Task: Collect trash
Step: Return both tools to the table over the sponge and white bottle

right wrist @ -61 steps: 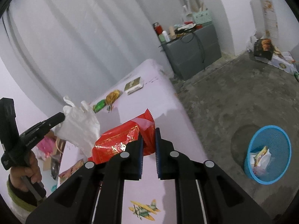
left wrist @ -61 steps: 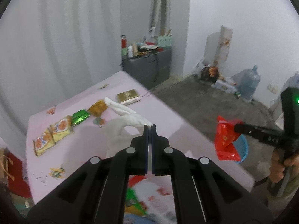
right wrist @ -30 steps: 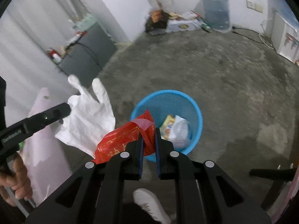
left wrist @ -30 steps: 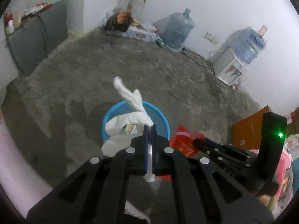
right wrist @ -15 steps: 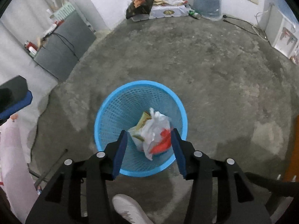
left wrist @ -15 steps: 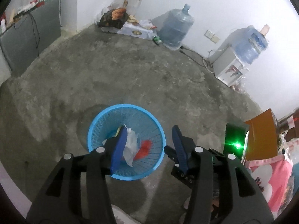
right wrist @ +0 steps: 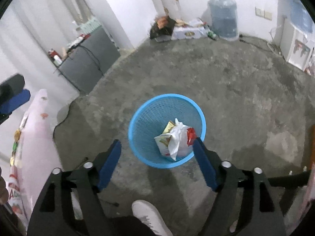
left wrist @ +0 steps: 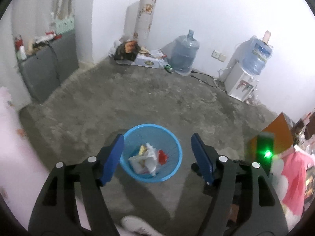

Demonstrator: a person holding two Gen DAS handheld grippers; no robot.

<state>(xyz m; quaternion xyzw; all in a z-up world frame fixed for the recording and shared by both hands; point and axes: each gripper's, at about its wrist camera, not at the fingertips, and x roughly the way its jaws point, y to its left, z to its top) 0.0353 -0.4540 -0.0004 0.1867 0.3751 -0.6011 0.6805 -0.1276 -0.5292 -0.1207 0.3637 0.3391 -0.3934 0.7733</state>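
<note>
A blue mesh trash basket (left wrist: 173,141) (right wrist: 145,118) stands on the concrete floor. In it lie a white plastic glove (left wrist: 150,157) (right wrist: 176,137), a red wrapper (left wrist: 162,156) (right wrist: 191,134) and a yellow packet (right wrist: 168,127). My left gripper (left wrist: 157,157) is open and empty above the basket. My right gripper (right wrist: 157,161) is open and empty, above the basket's near rim. The right gripper's body shows a green light in the left wrist view (left wrist: 266,154).
The pink table edge (right wrist: 37,129) with snack packets lies at the left. A grey cabinet (right wrist: 88,63), water jugs (left wrist: 184,53), a dispenser (left wrist: 242,82) and boxes line the walls. A white shoe (right wrist: 147,214) is below the grippers. An orange box (left wrist: 279,131) stands at the right.
Both grippers swung from the table to the basket, opened, and dropped the white glove and the red wrapper into it. Since then both views have tilted up and back slightly.
</note>
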